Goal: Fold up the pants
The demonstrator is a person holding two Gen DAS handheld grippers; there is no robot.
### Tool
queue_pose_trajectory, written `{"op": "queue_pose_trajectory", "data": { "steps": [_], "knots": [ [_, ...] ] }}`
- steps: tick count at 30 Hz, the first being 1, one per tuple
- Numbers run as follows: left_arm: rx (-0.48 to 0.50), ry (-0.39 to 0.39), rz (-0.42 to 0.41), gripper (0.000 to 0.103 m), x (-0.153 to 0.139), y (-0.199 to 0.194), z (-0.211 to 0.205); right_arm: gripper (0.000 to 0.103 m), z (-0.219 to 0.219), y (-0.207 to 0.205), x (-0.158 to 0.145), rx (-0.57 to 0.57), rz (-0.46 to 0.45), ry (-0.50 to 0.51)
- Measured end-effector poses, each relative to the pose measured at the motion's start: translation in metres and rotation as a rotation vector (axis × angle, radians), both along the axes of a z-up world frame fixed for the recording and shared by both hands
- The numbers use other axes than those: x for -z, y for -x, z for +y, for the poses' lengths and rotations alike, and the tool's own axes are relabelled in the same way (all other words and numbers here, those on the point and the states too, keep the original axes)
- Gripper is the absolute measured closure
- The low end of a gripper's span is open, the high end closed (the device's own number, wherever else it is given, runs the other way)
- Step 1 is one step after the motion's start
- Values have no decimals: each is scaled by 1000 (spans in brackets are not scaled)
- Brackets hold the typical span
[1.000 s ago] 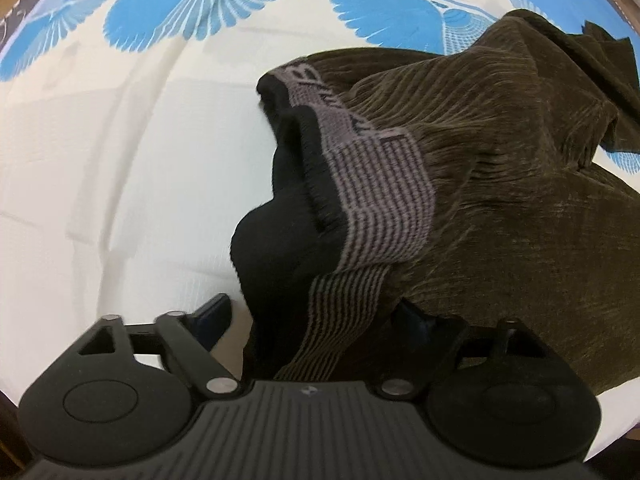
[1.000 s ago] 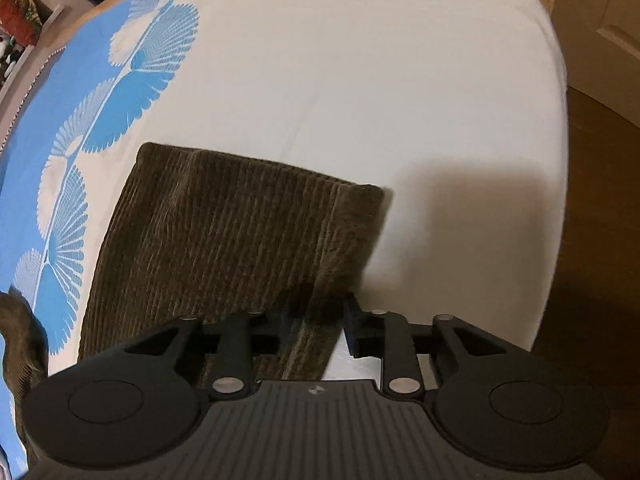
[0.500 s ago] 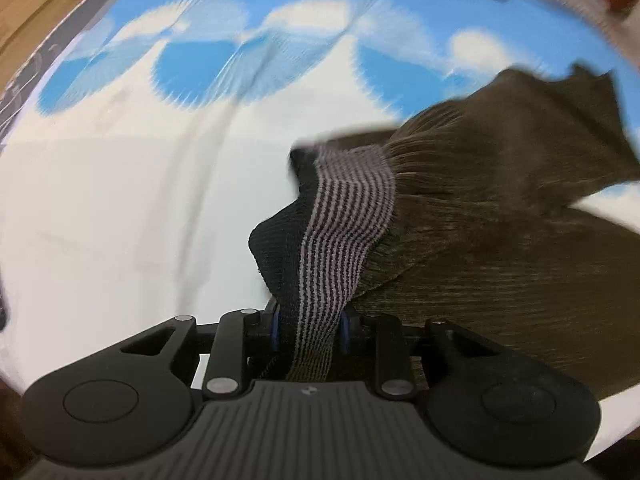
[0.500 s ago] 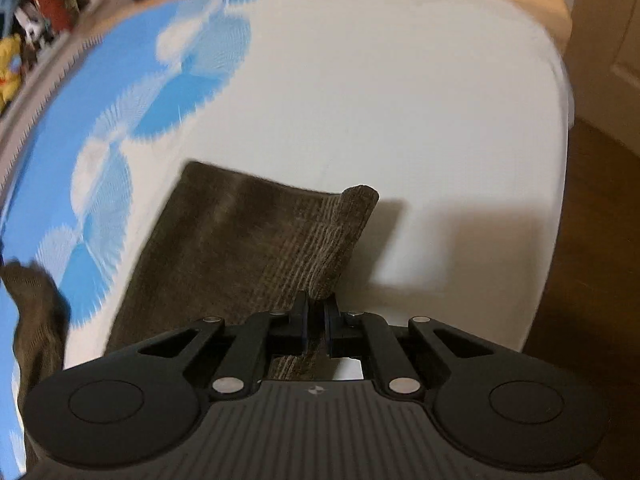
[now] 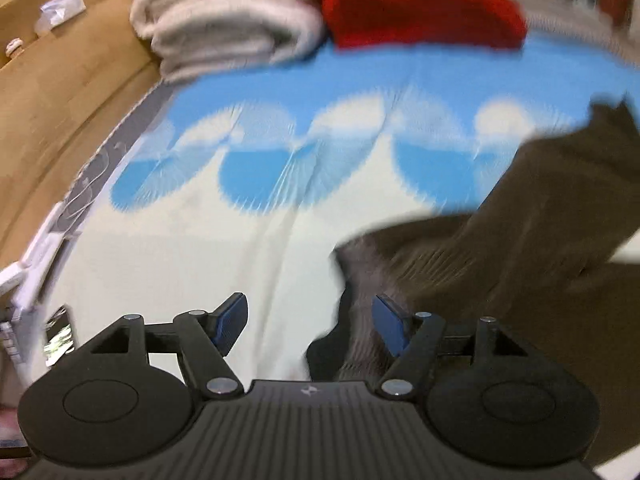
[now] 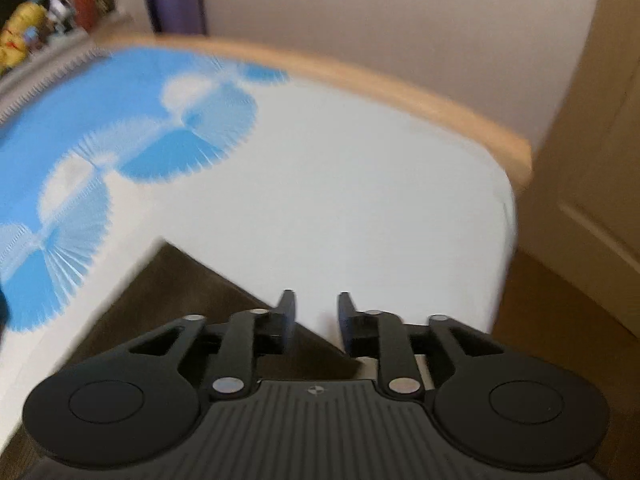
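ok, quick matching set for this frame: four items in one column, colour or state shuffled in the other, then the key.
Items:
1. left gripper
2. pants
3. folded towel
4. bedsheet

Colour or state:
A. dark brown corduroy, lying on the bed
B. white with blue fan pattern
C. jaws open, gripping nothing
D. off-white, stacked at the far edge of the bed

Pairs: 1-C, 2-A, 3-D, 4-B
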State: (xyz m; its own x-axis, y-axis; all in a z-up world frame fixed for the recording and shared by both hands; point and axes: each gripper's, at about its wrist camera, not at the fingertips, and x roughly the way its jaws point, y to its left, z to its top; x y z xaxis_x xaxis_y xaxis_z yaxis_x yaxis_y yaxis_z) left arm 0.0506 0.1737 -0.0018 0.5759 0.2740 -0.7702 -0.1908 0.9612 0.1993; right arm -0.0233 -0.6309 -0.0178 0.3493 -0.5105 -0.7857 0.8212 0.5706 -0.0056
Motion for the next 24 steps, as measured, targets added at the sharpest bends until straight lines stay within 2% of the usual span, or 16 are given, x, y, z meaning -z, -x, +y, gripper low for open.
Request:
{"op": "queue_pose_trajectory", "data": {
  "steps": [1,4,6,7,10,13,15,16,18,20,21,24],
  "knots": [
    [17,51,-28,31,-4,-3,-3,69,4,-3,-2,-36,-32,-11],
    [98,143,-10,56,2,-15,-23,69,20,-21,-2,-189,-122,-102],
    [161,146,36,79,12,-25,-45,69,36,-34,-3,-298,-161,-148],
    [192,129,62,80,18,-32,-57,69,45,-41,-3,-345,-172,-161],
    [233,82,129,81,45,-47,-75,69,75,-59,-8,-488,-206,-205],
    [207,42,217,78,74,-61,-77,69,98,-78,-11,-559,-234,-266],
    [107,55,345,77,101,-72,-65,69,111,-89,-10,-569,-266,-321],
    [55,58,378,77,108,-76,-60,69,116,-98,-11,-568,-273,-340],
    [40,16,370,76,105,-82,-67,69,125,-114,-6,-563,-272,-364],
    [67,-23,309,72,88,-85,-85,69,136,-128,1,-556,-271,-387],
    [82,-15,265,65,79,-84,-93,69,140,-138,5,-554,-273,-400],
    [110,38,171,64,61,-88,-117,69,157,-160,13,-557,-283,-424]
  ]
}}
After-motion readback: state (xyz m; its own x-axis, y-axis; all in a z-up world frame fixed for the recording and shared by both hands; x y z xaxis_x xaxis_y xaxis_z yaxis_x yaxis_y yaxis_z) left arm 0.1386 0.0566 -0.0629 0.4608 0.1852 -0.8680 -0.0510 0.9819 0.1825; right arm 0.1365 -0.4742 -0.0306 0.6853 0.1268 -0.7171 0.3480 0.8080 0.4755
